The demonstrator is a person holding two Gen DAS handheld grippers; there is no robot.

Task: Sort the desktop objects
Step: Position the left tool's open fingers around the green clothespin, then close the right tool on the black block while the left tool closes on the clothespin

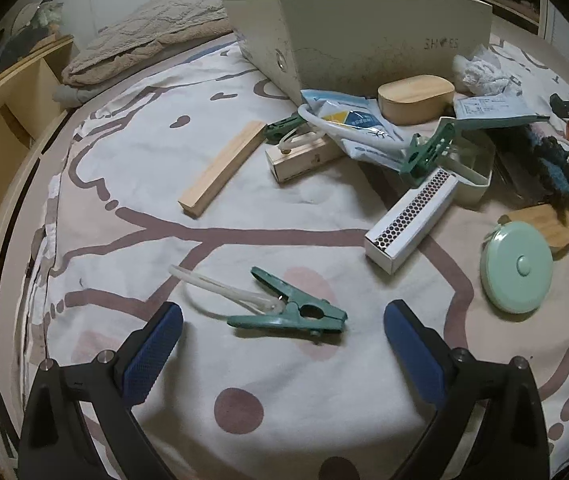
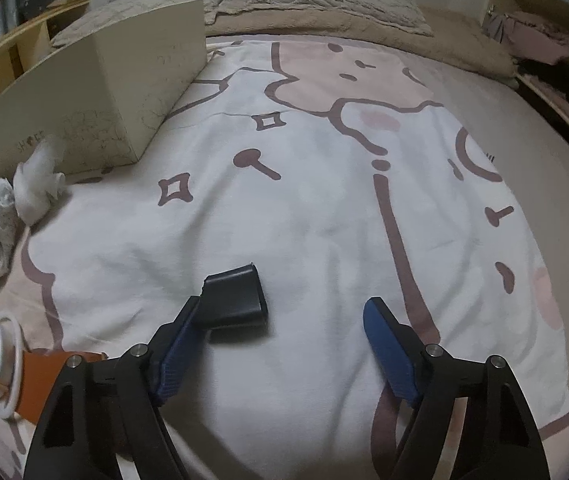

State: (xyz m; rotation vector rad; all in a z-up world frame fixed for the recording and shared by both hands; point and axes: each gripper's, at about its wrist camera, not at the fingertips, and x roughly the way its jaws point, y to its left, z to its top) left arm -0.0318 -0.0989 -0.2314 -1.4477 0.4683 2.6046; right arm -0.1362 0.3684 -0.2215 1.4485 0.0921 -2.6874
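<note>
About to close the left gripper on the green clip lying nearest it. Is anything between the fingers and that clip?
Nothing visible blocks it. The green clip lies alone on the bedsheet, ahead of the open left gripper. Its white loop trails toward the left finger; the perforated white box and mint tape measure sit farther off.

light: dim, even, indoor | shadows: soft, faint | focus: slightly soft | edges: strong fisheye bending, dark corners

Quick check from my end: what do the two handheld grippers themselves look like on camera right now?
Both look identical: the left gripper and right gripper each have black angular arms with silver pivot pins, ending in fingers faced with blue textured pads. No cables, markings or sleeves are visible.
</note>
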